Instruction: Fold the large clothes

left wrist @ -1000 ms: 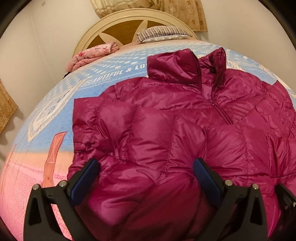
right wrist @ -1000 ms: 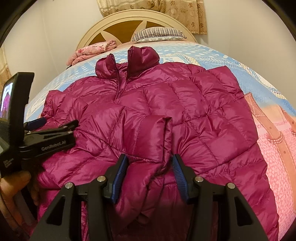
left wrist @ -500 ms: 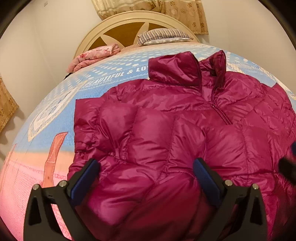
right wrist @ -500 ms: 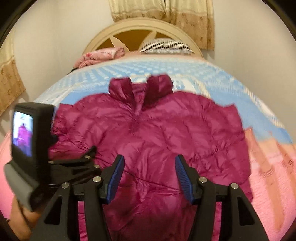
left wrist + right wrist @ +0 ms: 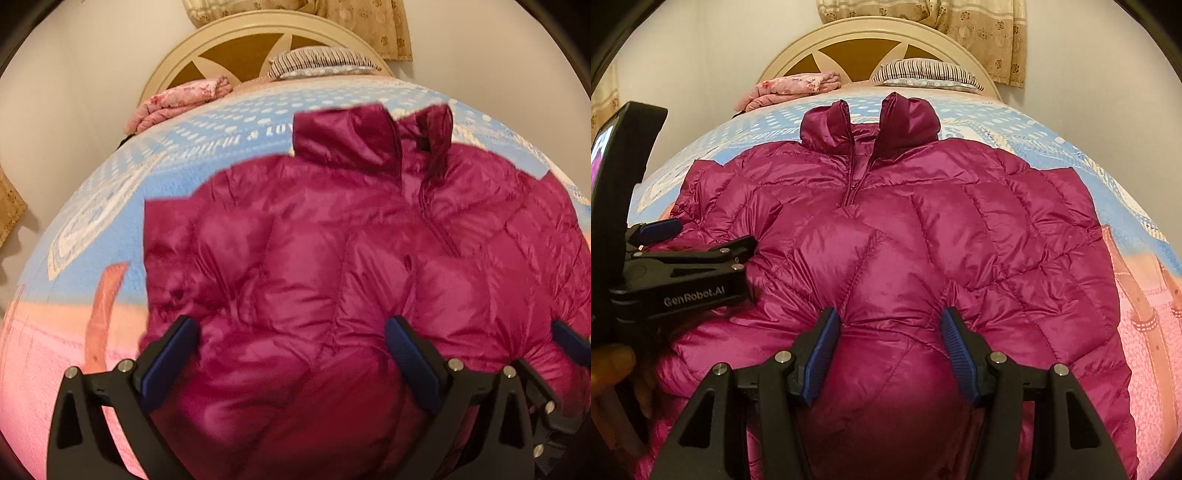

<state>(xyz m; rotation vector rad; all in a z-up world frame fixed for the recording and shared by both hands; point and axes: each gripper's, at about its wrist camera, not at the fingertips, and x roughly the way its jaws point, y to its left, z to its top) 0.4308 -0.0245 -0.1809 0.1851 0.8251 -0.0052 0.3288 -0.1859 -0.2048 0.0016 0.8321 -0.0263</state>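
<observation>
A magenta puffer jacket lies front up on the bed, collar toward the headboard; it also shows in the right wrist view. Both sleeves look folded in across the body. My left gripper is open wide, its blue pads straddling the puffy lower left part of the jacket. My right gripper is open, its pads pressed against a bulge of the lower middle of the jacket. The left gripper also shows at the left of the right wrist view. The right gripper's tip shows at the right edge of the left wrist view.
The jacket lies on a blue and pink bedspread. A folded pink blanket and a striped pillow lie by the cream headboard. Walls and curtains lie beyond.
My right gripper let go of the folded sleeve, rose, then came down open over the jacket's lower middle. The sleeve now lies flatter. My left gripper stayed open in place.
</observation>
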